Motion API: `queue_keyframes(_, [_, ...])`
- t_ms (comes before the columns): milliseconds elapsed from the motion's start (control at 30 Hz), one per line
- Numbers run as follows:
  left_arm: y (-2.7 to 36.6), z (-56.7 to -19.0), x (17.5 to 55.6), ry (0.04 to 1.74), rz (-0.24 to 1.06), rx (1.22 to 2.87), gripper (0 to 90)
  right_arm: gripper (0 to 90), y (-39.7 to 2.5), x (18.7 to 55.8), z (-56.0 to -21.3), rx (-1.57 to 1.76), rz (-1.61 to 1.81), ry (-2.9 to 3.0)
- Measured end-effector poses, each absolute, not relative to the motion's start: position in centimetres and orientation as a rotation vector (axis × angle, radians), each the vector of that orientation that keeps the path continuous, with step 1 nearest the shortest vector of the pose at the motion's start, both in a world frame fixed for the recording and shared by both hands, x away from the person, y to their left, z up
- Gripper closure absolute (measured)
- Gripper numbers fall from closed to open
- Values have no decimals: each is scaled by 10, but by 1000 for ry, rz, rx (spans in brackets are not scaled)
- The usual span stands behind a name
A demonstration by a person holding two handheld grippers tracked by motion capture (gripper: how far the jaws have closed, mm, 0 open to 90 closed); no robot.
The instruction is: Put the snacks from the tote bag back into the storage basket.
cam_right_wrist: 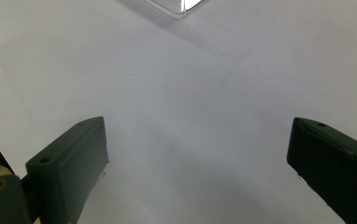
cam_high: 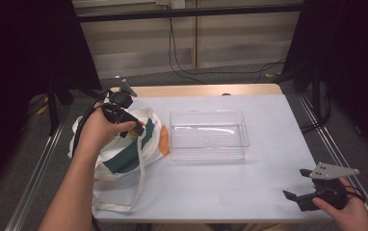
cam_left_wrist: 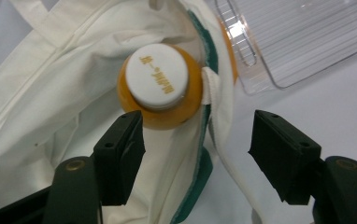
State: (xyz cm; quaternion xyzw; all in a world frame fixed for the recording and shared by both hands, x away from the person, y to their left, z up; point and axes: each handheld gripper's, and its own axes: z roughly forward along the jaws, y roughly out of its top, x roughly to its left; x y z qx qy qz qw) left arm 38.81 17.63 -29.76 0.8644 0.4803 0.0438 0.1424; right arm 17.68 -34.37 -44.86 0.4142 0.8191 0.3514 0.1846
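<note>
A white tote bag (cam_high: 124,154) with green and orange print lies at the table's left. Inside its mouth stands an orange bottle (cam_left_wrist: 165,100) with a white cap (cam_left_wrist: 156,76), seen in the left gripper view. My left gripper (cam_left_wrist: 197,147) hangs open just above the bag's opening (cam_high: 131,126), its jaws wide apart, the bottle a little beyond them. A clear plastic bin (cam_high: 207,134) stands empty at the table's middle; its corner (cam_left_wrist: 279,42) lies next to the bag. My right gripper (cam_high: 300,192) rests open near the front right corner, over bare table (cam_right_wrist: 190,116).
The bag's long strap (cam_high: 136,192) trails toward the front edge of the table (cam_high: 269,120). Cables (cam_high: 83,125) run from the left gripper off the left side. Dark curtains and stands flank the table.
</note>
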Motion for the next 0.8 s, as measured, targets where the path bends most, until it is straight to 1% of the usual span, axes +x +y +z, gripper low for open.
queue_keyframes(233, [178, -297, 399, 1438, 118, 2468, 384, 50, -344, 177, -449, 1171, 991, 2309])
queue_keyframes(300, [181, -297, 404, 1446, 112, 2483, 411, 50, -344, 177, -449, 1170, 991, 2310])
queue_keyframes(333, [180, -298, 405, 1469, 107, 2461, 411, 50, -344, 177, -449, 1171, 997, 2310])
queue_keyframes(433, [180, -298, 410, 1508, 100, 2436, 449, 50, -344, 177, -448, 1174, 995, 2306])
queue_keyframes(533, [180, -298, 413, 1522, 96, 2425, 472, 50, -344, 177, -448, 1173, 994, 2305])
queue_keyframes(567, [180, -299, 414, 1513, 97, 2429, 495, 50, -344, 177, -449, 1171, 997, 2307])
queue_keyframes(600, [179, -299, 415, 1533, 88, 2425, 502, 50, -344, 176, -448, 1172, 994, 2306])
queue_keyframes(767, [177, -300, 418, 1528, 89, 2447, 517, 50, -344, 177, -449, 1172, 998, 2308])
queue_keyframes(800, [176, -301, 418, 1535, 94, 2426, 520, 50, -344, 177, -449, 1172, 994, 2306])
